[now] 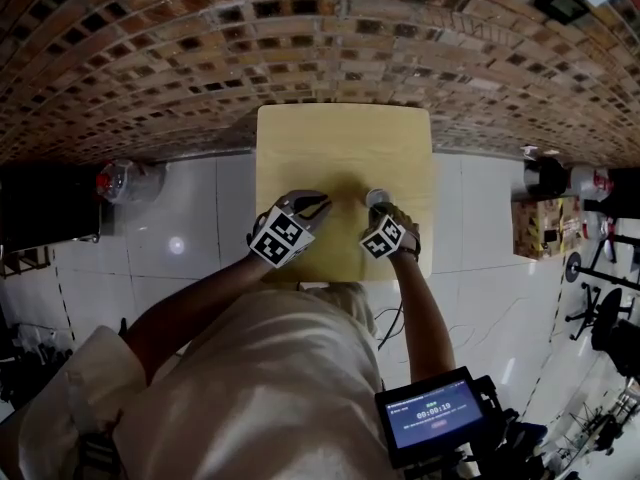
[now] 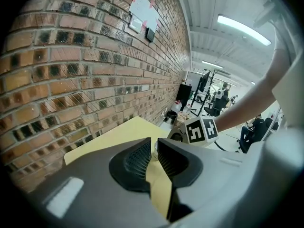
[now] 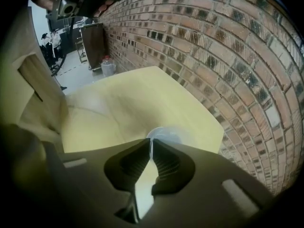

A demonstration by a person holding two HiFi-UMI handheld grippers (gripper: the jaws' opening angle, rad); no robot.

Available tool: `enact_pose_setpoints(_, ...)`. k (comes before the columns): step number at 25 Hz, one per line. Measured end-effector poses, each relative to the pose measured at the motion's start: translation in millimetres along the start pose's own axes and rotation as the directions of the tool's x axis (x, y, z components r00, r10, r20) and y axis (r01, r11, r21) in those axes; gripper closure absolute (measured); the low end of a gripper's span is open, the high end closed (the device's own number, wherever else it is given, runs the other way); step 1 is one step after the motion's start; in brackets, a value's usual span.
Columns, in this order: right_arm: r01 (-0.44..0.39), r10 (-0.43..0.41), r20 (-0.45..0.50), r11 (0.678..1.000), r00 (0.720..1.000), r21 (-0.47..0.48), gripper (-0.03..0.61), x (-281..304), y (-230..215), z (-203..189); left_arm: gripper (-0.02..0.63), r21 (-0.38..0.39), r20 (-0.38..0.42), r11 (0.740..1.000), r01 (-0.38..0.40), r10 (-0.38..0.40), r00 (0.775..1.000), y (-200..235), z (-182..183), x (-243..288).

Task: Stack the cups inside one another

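My right gripper has its jaws all but closed, pinching the clear cup by its rim, toward 3 o'clock of the yellow table. My left gripper, at its 9 o'clock, is slightly parted with nothing between the jaws. I'd lower straight, keep the cup upright, and release only once it is seated.

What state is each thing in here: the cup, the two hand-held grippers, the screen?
Right hand-held gripper: shut on the rim of the cup.
Left hand-held gripper: jaws narrowly apart, gripping nothing that shows.
Cup: upright, pinched at the rim; resting or lifted, cannot tell.
Screen: lit.
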State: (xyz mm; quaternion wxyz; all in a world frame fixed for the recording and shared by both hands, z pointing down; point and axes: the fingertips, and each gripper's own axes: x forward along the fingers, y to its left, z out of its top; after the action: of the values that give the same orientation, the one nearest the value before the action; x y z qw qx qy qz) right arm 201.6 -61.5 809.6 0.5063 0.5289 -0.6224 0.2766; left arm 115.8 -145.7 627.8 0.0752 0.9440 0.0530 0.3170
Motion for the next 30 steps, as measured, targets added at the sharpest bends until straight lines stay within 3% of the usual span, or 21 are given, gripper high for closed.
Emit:
enact_pose_setpoints(6, 0.002, -0.002, -0.007, 1.0, 1.0, 0.017, 0.555, 5, -1, -1, 0.551, -0.012, -0.011, 1.0, -0.008, 0.008, 1.0, 5, -8, -5)
enact_pose_setpoints(10, -0.012, 0.01, 0.029, 0.998, 1.0, 0.062, 0.497, 6, 0, 1, 0.551, -0.022, -0.007, 1.0, -0.017, 0.017, 1.0, 8, -12, -8)
enact_pose_setpoints(18, 0.012, -0.022, 0.084, 0.993, 0.996, 0.118, 0.489, -9, -2, -3, 0.551, -0.034, -0.033, 0.999, -0.033, 0.032, 0.999, 5, -20, -17)
enact_pose_setpoints(21, 0.032, -0.053, 0.135, 0.988, 0.989, 0.153, 0.489, -23, -7, 1, 0.551, -0.034, -0.01, 0.998, -0.046, 0.045, 0.999, 6, -14, -18)
enact_pose_setpoints(25, 0.023, -0.11, 0.269, 0.951, 0.957, 0.308, 0.47, -59, -20, 18, 0.551, -0.09, 0.042, 0.988, -0.122, 0.126, 0.991, 23, -1, -30)
enact_pose_setpoints(30, -0.029, -0.196, 0.445, 0.893, 0.874, 0.45, 0.439, -121, -33, 32, 0.551, -0.141, 0.074, 0.97, -0.2, 0.212, 0.974, 37, 6, -46)
